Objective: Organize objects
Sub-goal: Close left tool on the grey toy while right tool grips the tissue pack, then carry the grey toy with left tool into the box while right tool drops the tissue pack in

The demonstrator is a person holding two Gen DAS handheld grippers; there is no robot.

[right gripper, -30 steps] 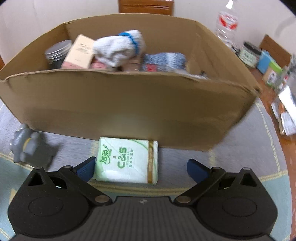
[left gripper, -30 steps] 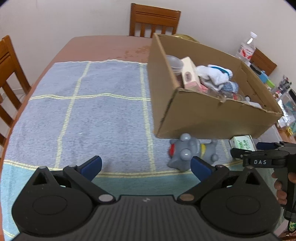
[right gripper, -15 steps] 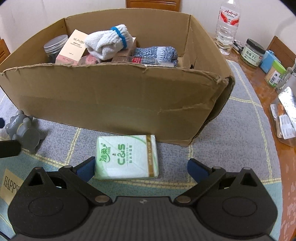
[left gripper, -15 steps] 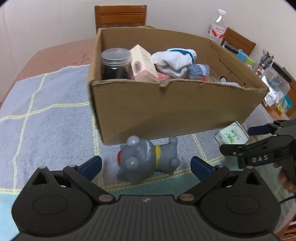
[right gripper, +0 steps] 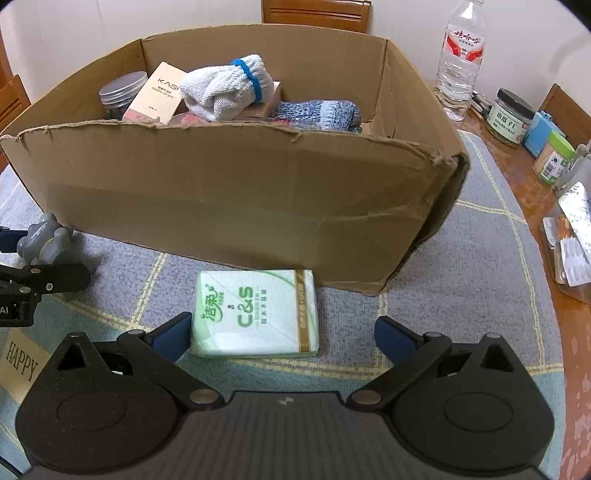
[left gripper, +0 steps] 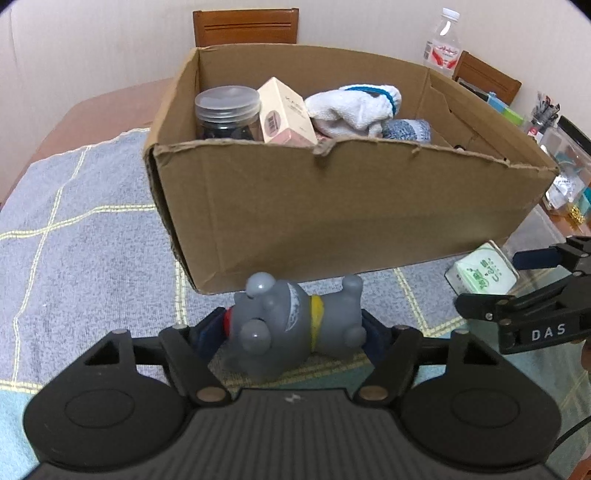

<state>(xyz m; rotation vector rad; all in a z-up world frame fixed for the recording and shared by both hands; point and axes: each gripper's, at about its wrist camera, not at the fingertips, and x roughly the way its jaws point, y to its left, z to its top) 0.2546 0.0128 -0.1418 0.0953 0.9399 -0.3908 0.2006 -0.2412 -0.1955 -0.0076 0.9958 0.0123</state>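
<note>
A grey toy dog [left gripper: 291, 325] with a yellow collar lies on its side on the blue mat, just in front of the cardboard box [left gripper: 332, 206]. My left gripper [left gripper: 291, 338] is shut on the toy, one pad on each side. The toy also shows in the right wrist view [right gripper: 44, 240]. A green and white tissue pack [right gripper: 255, 314] lies flat before the box. My right gripper [right gripper: 282, 334] is open, its left pad beside the pack, its right pad well clear. The box holds a jar [left gripper: 227, 110], a pink carton [left gripper: 286, 112], and rolled socks [left gripper: 352, 107].
A water bottle [right gripper: 460, 59], a jar [right gripper: 508, 116] and small containers [right gripper: 550, 155] stand on the bare table to the right of the mat. A plastic tray [right gripper: 570, 251] sits at the right edge. Wooden chairs [left gripper: 245, 26] stand behind the table.
My left gripper has swung round to face the box, moved up to the toy dog and closed on it. My right gripper has drawn back and slightly right, still open at the tissue pack.
</note>
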